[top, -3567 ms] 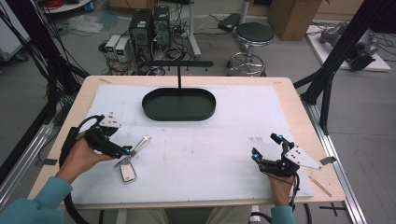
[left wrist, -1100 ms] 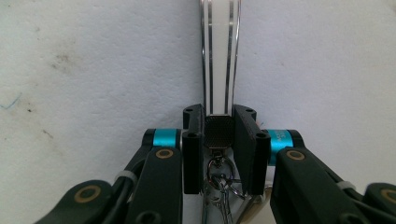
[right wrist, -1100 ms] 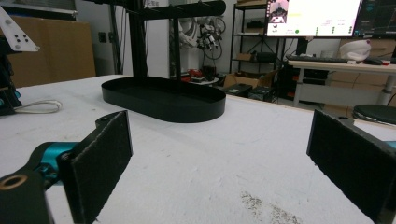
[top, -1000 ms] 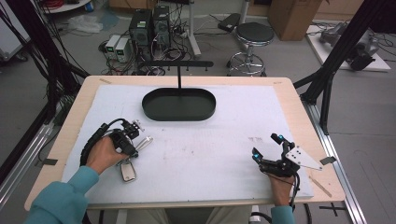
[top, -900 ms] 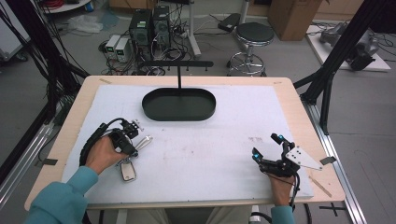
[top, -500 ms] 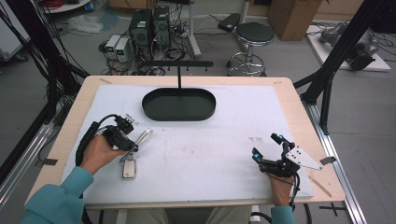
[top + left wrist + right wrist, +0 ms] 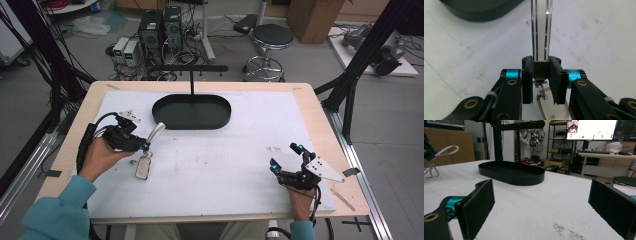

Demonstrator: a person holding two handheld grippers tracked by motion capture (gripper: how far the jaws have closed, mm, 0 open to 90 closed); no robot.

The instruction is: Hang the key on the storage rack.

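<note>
A silver clip-shaped keychain (image 7: 156,132) with a small ring and a rounded tag (image 7: 144,168) is pinched in my left gripper (image 7: 145,146), at the left of the white mat. In the left gripper view the jaws are shut on the knurled end (image 7: 540,70) of the clip, whose long loop (image 7: 541,27) points away; ring and tag (image 7: 550,110) hang below. A black oval tray (image 7: 220,117) with a T-shaped post (image 7: 191,80) stands just beyond. My right gripper (image 7: 285,156) rests open at the front right, nothing between its pads (image 7: 477,206).
The white mat (image 7: 225,165) covers most of the wooden table. The right gripper view looks across it to the tray (image 7: 511,173) and, at the far left, the held keychain (image 7: 447,149). Behind the table are computers, cables and a stool (image 7: 272,37).
My left gripper has risen and shifted back toward the tray with the keychain in it; the clip now tilts up and the tag trails below. The right gripper has not moved.
</note>
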